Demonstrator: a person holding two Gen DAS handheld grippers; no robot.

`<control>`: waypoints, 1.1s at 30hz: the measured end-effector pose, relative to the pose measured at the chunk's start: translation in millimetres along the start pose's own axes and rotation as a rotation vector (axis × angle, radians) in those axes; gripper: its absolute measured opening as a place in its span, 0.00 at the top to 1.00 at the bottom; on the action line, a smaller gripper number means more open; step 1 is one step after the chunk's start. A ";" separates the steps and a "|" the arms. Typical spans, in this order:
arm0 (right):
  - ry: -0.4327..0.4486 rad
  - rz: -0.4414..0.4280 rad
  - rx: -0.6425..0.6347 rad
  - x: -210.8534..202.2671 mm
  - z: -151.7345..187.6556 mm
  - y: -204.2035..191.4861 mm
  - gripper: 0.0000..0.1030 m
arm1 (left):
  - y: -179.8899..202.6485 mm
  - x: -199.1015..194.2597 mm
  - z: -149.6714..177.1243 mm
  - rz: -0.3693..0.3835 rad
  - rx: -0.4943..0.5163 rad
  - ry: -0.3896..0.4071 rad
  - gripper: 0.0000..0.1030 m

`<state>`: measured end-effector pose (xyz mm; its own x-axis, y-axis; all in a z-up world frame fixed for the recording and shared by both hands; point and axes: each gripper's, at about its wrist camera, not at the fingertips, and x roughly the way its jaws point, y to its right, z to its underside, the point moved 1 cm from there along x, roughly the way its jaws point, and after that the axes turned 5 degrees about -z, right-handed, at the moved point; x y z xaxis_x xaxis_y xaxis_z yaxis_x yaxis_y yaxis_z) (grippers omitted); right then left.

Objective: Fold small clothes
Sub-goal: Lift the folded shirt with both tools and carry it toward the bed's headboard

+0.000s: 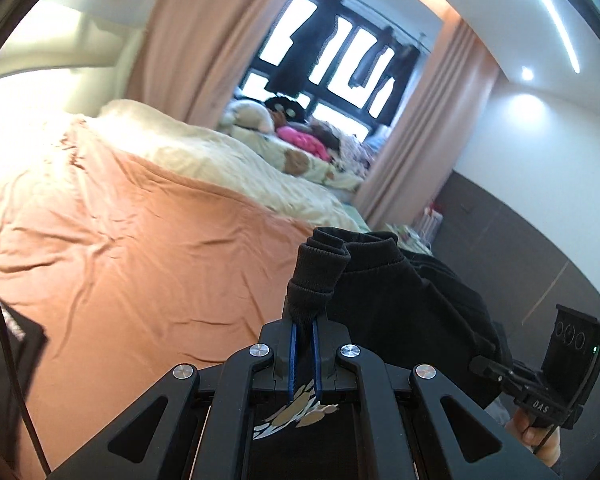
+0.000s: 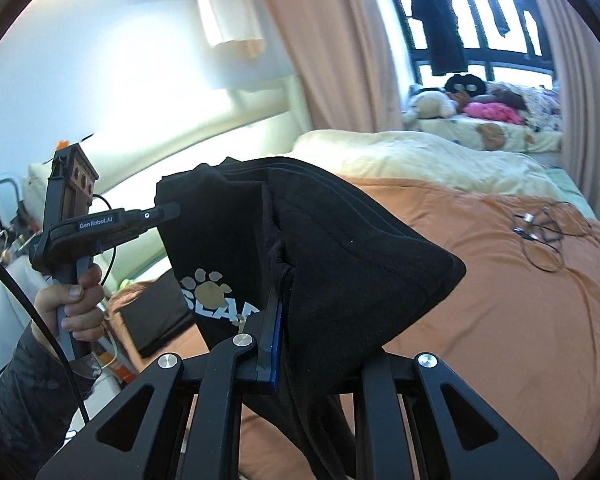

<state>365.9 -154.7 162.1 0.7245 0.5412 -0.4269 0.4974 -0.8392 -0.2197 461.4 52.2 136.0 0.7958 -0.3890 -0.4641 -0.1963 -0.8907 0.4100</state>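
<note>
A: Both tongs, left (image 1: pixel 305 322) and right (image 2: pixel 278 280), are clenched on the soft black paw-print sweatshirt (image 2: pixel 340 248), held above the orange bed sheet (image 2: pixel 480 280).

B: Light, floppy; I'd grip its ribbed cuff (image 1: pixel 318 268).

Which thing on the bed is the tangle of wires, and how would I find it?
Start at the big bed's orange sheet. In the right wrist view, look to its right side, past the black shirt. The cables lie there: thin black loops with white plugs, the only wiry thing on the sheet.
</note>
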 end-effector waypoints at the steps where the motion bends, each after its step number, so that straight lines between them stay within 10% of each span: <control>1: -0.006 -0.007 -0.006 4.0 -1.4 -3.1 0.90 | -10.0 -8.5 0.0 -0.008 -0.009 0.009 0.94; 33: -0.088 -0.347 -0.173 214.0 -47.4 -101.5 0.90 | -297.9 -231.0 -39.8 -0.364 -0.122 0.199 0.95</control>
<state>493.1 48.9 134.7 0.4594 0.7780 -0.4285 0.7840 -0.5820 -0.2161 358.8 416.7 152.3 0.8980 0.0094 -0.4400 0.1775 -0.9226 0.3426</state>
